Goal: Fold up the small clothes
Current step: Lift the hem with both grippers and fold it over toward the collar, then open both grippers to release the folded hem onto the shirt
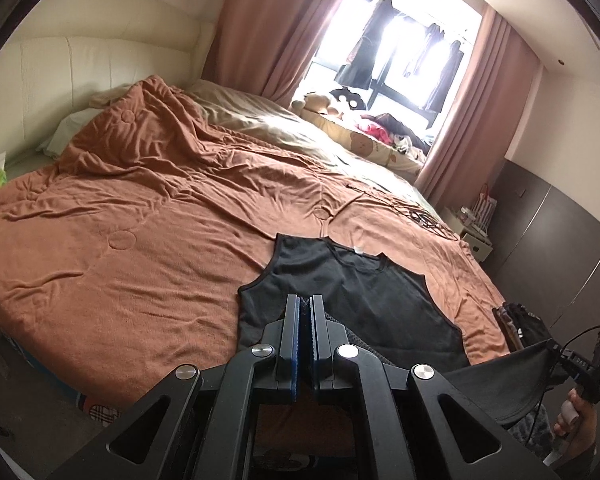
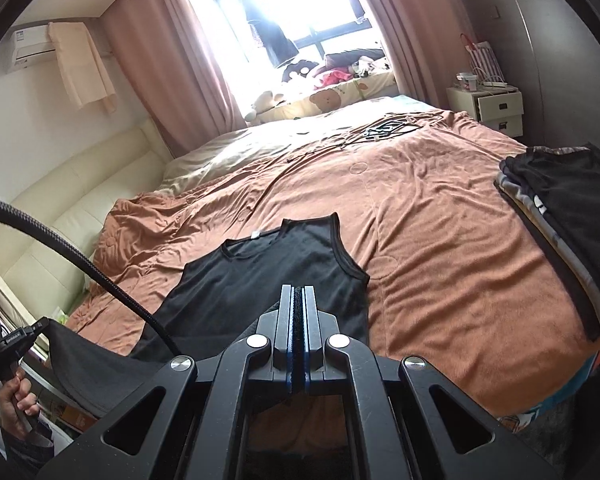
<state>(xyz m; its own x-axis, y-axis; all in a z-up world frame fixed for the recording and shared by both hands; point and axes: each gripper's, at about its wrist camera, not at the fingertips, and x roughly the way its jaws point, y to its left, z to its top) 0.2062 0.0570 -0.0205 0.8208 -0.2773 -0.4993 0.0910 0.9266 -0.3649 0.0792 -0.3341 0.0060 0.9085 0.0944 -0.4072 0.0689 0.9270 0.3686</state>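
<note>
A black sleeveless top (image 1: 360, 292) (image 2: 260, 276) lies on the brown bedspread (image 1: 160, 240) with its neckline away from me. Its near hem is lifted off the bed and stretched between both grippers. My left gripper (image 1: 305, 300) is shut, with dark fabric pinched between its blue pads. In the right wrist view it holds the hem's left corner (image 2: 40, 326). My right gripper (image 2: 298, 290) is shut on the hem too, and black cloth shows in the slit between its fingers. The left wrist view shows it at the far right (image 1: 556, 346), with a hand on its grip.
A stack of folded clothes (image 2: 560, 208) (image 1: 516, 320) sits at the bed's right edge. Dark cables (image 2: 384, 128) lie further up the spread. A white nightstand (image 2: 488, 108) stands by the far right corner. A cream headboard (image 1: 80, 80) runs along the left.
</note>
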